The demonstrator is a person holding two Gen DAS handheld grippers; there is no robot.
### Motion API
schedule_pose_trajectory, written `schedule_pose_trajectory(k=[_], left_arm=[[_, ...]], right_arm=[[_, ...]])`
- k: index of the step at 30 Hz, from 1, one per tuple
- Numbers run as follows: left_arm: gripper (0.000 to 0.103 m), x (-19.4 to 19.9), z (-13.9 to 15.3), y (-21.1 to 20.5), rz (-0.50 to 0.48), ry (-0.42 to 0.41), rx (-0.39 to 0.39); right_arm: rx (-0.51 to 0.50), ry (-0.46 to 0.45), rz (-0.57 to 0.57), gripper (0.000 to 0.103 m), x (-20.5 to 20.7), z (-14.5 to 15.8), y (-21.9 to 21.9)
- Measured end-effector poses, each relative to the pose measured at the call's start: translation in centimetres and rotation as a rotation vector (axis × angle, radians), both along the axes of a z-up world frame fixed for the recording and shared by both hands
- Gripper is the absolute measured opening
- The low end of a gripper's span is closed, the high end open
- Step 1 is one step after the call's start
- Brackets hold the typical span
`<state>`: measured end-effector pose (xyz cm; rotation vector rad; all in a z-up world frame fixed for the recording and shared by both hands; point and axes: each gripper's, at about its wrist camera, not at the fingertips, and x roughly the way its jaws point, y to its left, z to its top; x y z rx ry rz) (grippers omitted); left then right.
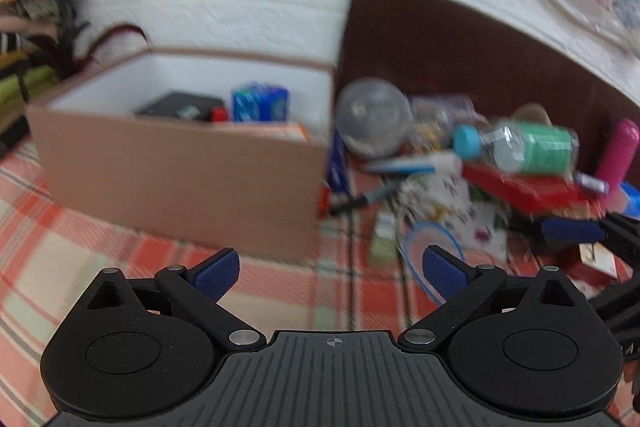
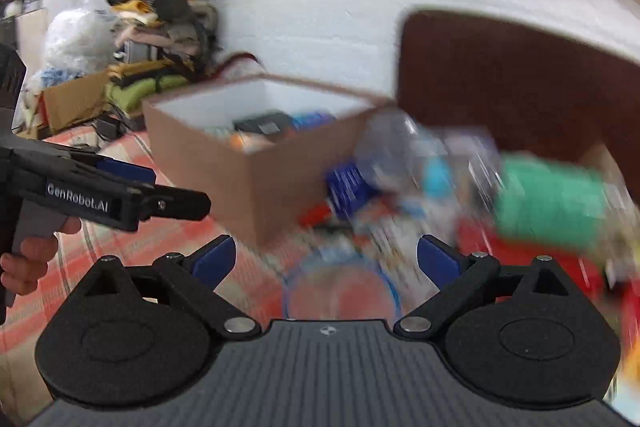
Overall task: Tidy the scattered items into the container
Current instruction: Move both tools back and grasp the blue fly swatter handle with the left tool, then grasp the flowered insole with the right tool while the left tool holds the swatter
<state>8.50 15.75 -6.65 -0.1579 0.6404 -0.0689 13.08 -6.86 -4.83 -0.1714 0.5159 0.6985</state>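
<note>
Beside box point(image 1: 180, 183), blurred clutter; both tongs empty.

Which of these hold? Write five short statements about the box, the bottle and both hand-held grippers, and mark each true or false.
1. The cardboard box already holds items, among them a blue carton. True.
2. The left hand-held gripper is shut on a pen. False: its jaws stand apart, with nothing between them.
3. The bottle with the green label lies on its side in the pile, outside the box. True.
4. The bottle's cap is red. False: it is light blue.
5. The right hand-held gripper is open and empty. True.
</note>
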Motion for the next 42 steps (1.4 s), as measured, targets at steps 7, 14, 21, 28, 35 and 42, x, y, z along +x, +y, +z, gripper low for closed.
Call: schedule_pose_trajectory(k=[7, 14, 21, 28, 35, 42], left_arm=[[0.098, 1.8, -3.2, -4.1, -0.093, 0.093, -0.063], [0.079, 4.7, -4.1, -5.7, -0.121, 0.132, -0.044], [0.036, 6.5, -5.2, -5.9, -0.140, 0.182, -0.070], [0.007, 6.2, -4.9, -5.2, -0.122, 0.170, -0.096], [0.006, 1.8, -2.6, -2.4, -0.067, 0.097, -0.088], [0.006, -3.7, -2.6, 1.2, -0.003, 0.139, -0.059]], right_arm=[[-0.061, 0.076, -0.145, 0.098, -2.2, -4.2, -5.7], [-0.136, 0.116, -0.263, 0.095, -3.4, -6.8, -10.1], [-0.158, 0.091, -0.224, 0.095, -2.2, -7.4, -9.5], [-0.163, 0.061, -0.194, 0.093, -0.9, -7.5, -8.3], [-0.192, 0.028, -0.116, 0.065, -1.5, -6.9, -7.2], [-0.287, -0.016, -0.060, 0.052, -2.5, -6.4, -5.9]])
